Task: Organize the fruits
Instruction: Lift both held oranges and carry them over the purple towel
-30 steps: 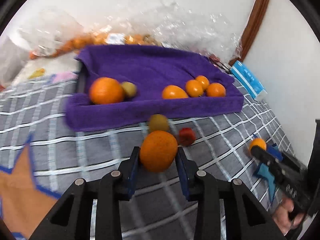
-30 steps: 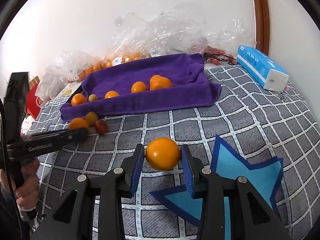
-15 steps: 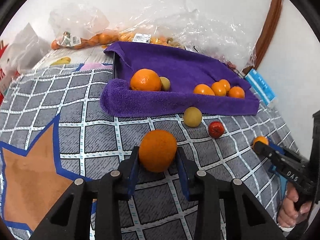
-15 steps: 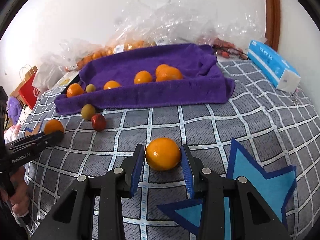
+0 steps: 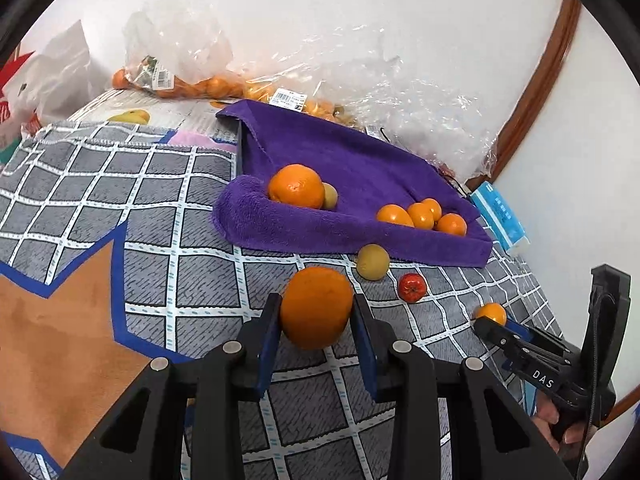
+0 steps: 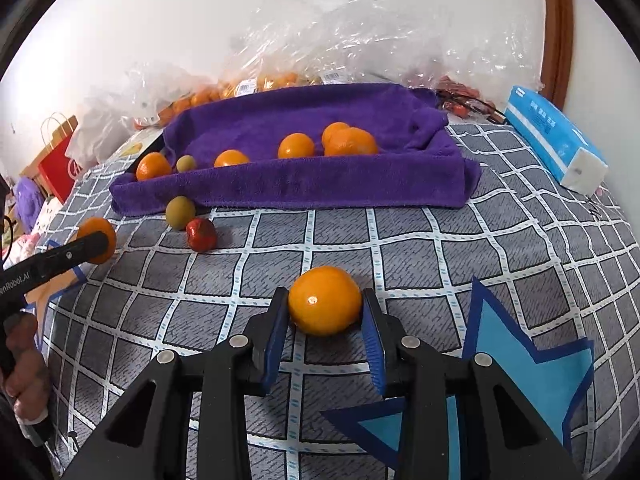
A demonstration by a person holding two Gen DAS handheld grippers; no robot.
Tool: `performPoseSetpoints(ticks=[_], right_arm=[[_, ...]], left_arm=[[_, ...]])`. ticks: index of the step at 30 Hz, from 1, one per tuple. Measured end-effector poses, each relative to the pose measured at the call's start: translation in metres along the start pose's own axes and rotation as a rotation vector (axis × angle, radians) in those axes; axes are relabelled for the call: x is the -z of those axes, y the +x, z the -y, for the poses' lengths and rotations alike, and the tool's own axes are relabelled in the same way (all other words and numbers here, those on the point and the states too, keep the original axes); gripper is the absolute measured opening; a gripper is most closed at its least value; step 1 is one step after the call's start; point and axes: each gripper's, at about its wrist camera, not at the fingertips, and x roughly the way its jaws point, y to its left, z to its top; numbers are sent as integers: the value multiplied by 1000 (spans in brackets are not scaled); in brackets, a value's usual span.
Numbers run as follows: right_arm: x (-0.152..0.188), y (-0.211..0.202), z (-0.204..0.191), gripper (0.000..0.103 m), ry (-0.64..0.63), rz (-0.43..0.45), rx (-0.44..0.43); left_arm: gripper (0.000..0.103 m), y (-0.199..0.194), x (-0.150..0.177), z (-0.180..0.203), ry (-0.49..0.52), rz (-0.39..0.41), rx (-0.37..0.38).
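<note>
A large orange [image 5: 316, 307] is clamped between the blue pads of the left gripper [image 5: 316, 316], whose jaws are closed against its sides; it is held above the grey checked cloth [image 5: 200, 280], near the front edge of the purple towel [image 5: 360, 168]. A smaller orange [image 6: 325, 300] is seen between the fingers of the right gripper [image 6: 325, 316]. The left pad appears to touch it, while a slight gap is seen at the right pad, so whether it is gripped cannot be told. It appears to rest on the cloth, beside a blue star patch [image 6: 532, 368].

Just beyond the large orange, a yellow-green fruit [image 5: 373, 262] and a small red fruit [image 5: 412, 287] lie on the cloth close together, the green one just beside the towel's front fold. On the towel, an orange [image 5: 296, 186] and a small green fruit [image 5: 330, 196] are found touching at the left end, and a cluster of four small oranges [image 5: 422, 216] is gathered toward the right end.

Behind the towel, clear plastic bags [image 5: 400, 92] with more oranges are piled against the white wall. A blue tissue pack [image 6: 554, 138] lies to the far right, and a red paper bag [image 6: 60, 160] stands at the far left.
</note>
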Motion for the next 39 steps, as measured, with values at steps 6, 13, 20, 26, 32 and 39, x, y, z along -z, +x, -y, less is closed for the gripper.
performPoseSetpoints(ticks=[6,13,20,26,32,39], right_arm=[[0,-4,2,35,4,16,10],[1,-5,1,35,3,20,33],[2,-6,0,35,0,31,50],[2,-4,-1,35,-6,23,75],[2,-4,-2,35,-16,22,72],[2,-15,2,35,20,46,62]], left_arm=[[33,-3,0,-4,-29,17,5],[33,-5,3,0,-14,20,-15],[33,-10,4,8,38,42,-18],[32,-14,5,10,54,60,-28],[32,-20,6,14,75,88,-33],[32,-19,6,16,84,47,-36]])
